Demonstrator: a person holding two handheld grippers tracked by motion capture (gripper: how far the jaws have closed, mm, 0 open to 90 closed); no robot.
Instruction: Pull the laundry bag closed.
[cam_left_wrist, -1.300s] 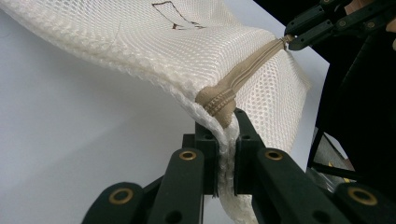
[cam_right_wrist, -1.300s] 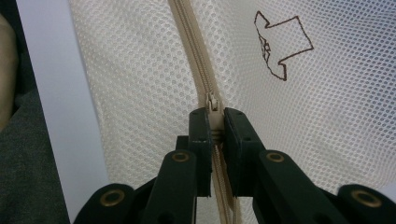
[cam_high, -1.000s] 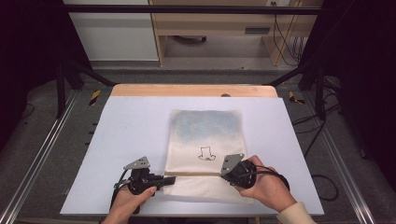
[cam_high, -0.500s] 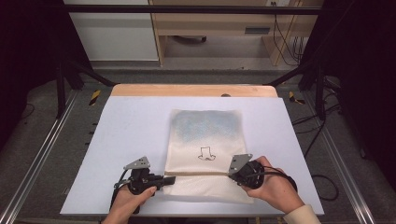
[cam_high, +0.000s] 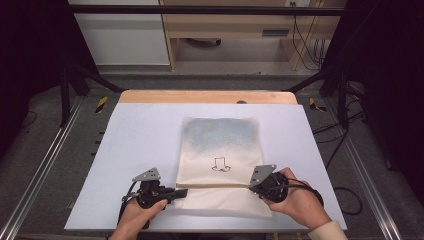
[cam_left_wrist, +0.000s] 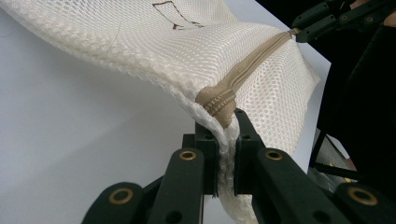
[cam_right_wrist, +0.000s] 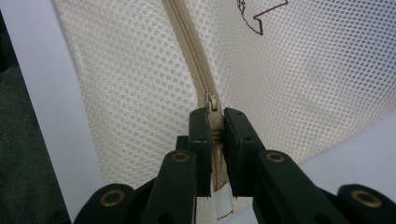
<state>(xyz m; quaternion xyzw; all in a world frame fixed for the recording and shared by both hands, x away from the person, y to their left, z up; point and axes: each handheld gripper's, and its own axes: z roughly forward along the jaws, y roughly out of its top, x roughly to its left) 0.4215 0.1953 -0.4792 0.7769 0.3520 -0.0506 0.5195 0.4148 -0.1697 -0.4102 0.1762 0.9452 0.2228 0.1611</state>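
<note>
Left gripper view shows the left gripper (cam_left_wrist: 225, 133) clenched on the mesh bag (cam_left_wrist: 140, 42) at the zipper's (cam_left_wrist: 243, 70) stitched end. Right gripper view has the right gripper (cam_right_wrist: 214, 122) pinching the zipper pull (cam_right_wrist: 212, 103) tight. From the high view, the bag lies on the table (cam_high: 140, 130) at centre, zipper running from about 7 o'clock to 5 o'clock near the hands. This looks like the unzipping step; next, the right should draw the pull along while the left anchors.

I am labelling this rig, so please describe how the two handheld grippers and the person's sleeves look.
Both the left gripper and right gripper are black, each topped by a grey three-cornered plate and trailing a black cable. Their jaws have brass-coloured pivot rivets. A cream sleeve shows at the right wrist.
</note>
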